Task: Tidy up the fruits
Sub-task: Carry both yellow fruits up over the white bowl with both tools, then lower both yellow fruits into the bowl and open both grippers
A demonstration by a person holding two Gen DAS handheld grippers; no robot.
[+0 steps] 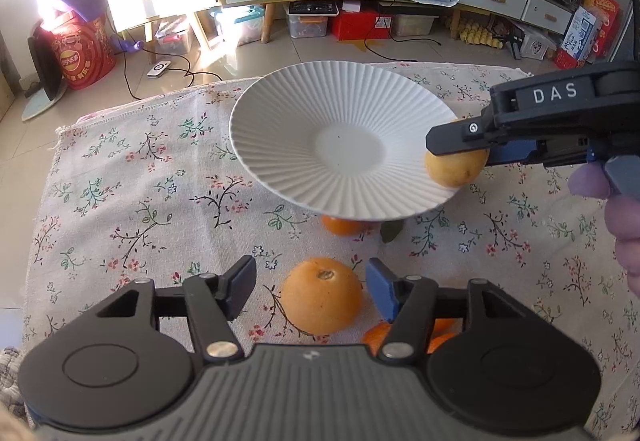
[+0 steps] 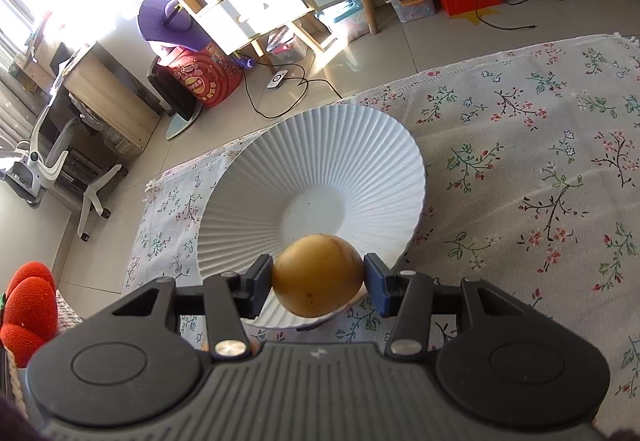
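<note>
A white ribbed plate (image 1: 288, 129) stands on the floral tablecloth; it also shows in the right wrist view (image 2: 340, 161). My right gripper (image 2: 318, 281) is shut on a yellow-brown round fruit (image 2: 318, 275) and holds it over the plate's near rim; in the left wrist view the right gripper (image 1: 456, 157) and the fruit (image 1: 454, 171) are at the plate's right edge. My left gripper (image 1: 310, 291) is open, its jaws on either side of an orange (image 1: 322, 295) lying on the cloth. Another orange (image 1: 340, 225) peeks out below the plate. More orange fruit (image 1: 380, 335) is partly hidden under my left gripper's right finger.
A green leaf (image 1: 391, 231) lies by the plate's lower edge. The table's far edge (image 1: 160, 99) drops to a tiled floor with cables, a red bag and shelving. A red knitted object (image 2: 28, 305) sits at the left in the right wrist view.
</note>
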